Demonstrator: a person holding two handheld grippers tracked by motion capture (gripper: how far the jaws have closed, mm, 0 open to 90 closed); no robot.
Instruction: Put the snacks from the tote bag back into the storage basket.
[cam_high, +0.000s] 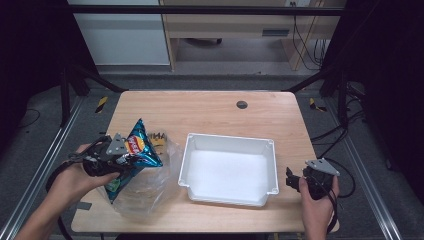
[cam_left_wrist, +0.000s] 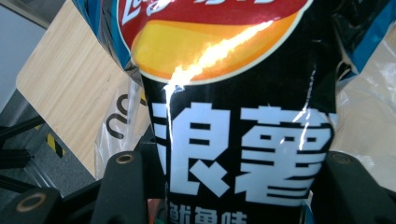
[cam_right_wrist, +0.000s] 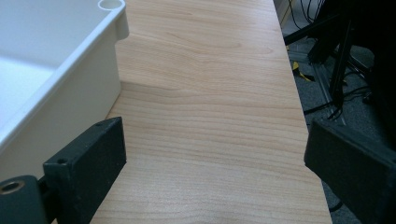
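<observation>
The chip bag (cam_high: 138, 145), a blue and black foil packet with a red and yellow logo, sits clamped in our left gripper (cam_high: 111, 155) at the near left of the table (cam_high: 210, 107). In the left gripper view the two black jaws press on either side of the bag's (cam_left_wrist: 243, 116) lower body, with white printed characters between them, so we are holding it firmly. It hangs tilted above a clear plastic bag (cam_high: 150, 192) that lies crumpled on the wood beneath it.

We judge the packet to be light, puffy and slick. The foil looks glossy and creased, and the contents are brittle, so a hard squeeze could crush them. A gentle pinch on the body or along a sealed end would seem safest.

At the near right, our right gripper (cam_high: 300, 181) rests low by the table edge. Its jaws (cam_right_wrist: 210, 163) stand wide apart with nothing between them, just bare wood.

Just beside that gripper, toward the middle, is a white plastic tray (cam_high: 272, 165), empty. Farther back, a small dark round cap (cam_high: 242, 104) is set into the tabletop.
</observation>
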